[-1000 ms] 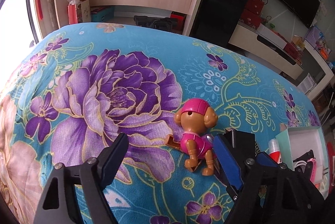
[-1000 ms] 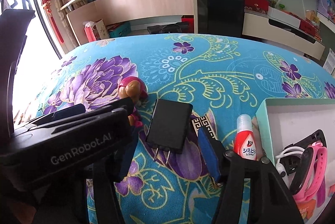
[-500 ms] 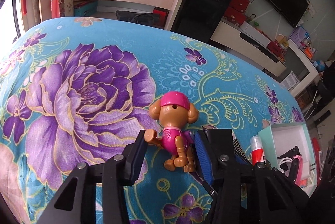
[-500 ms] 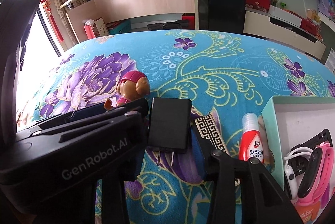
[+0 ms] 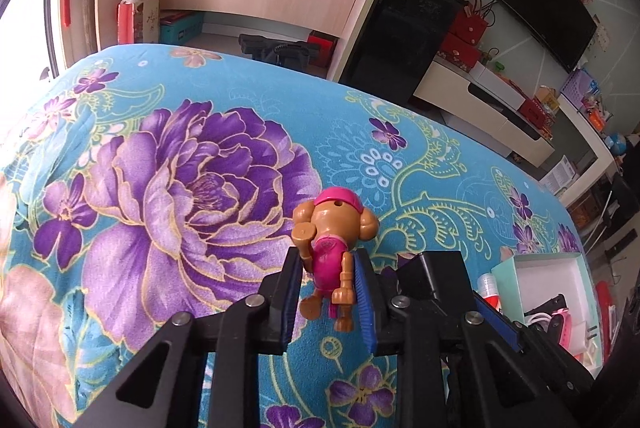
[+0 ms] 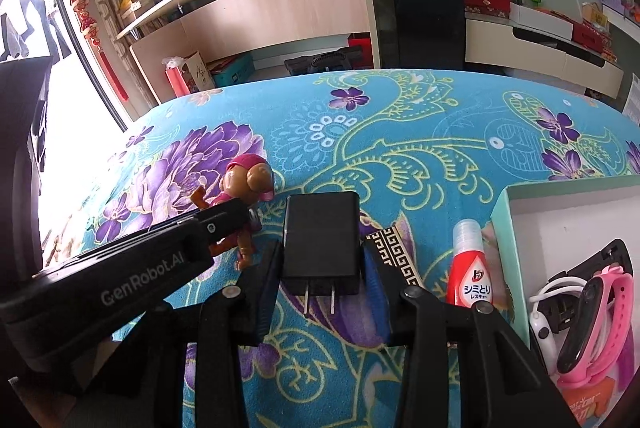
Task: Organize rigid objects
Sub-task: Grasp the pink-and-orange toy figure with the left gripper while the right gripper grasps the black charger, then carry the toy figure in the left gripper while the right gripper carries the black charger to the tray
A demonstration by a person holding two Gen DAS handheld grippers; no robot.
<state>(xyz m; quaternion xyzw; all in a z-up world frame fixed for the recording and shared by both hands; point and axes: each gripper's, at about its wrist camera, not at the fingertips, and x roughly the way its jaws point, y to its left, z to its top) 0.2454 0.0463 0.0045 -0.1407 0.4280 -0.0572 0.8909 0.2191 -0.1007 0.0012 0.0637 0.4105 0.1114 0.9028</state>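
Note:
A toy dog (image 5: 330, 228) in a pink cap and vest stands between the blue pads of my left gripper (image 5: 327, 260). The jaws are closing and the pads press on its body. It stays low over the floral blanket (image 5: 180, 188). In the right wrist view the same toy dog (image 6: 250, 180) sits at the tip of the left gripper (image 6: 236, 216). My right gripper (image 6: 322, 254) is shut on a black plug charger (image 6: 320, 232), prongs pointing toward the camera. The charger (image 5: 432, 272) also shows beside the toy in the left wrist view.
A mint box (image 6: 500, 212) at the right holds a pink watch (image 6: 600, 308) and white earphones (image 6: 544, 324). A red and white bottle (image 6: 470, 268) and a small black and gold patterned piece (image 6: 394, 256) lie beside it. Shelves and a TV stand lie beyond the bed's far edge.
The left jaws closed from wide apart onto the toy dog, which now tilts between the pads. The right jaws closed onto the black charger.

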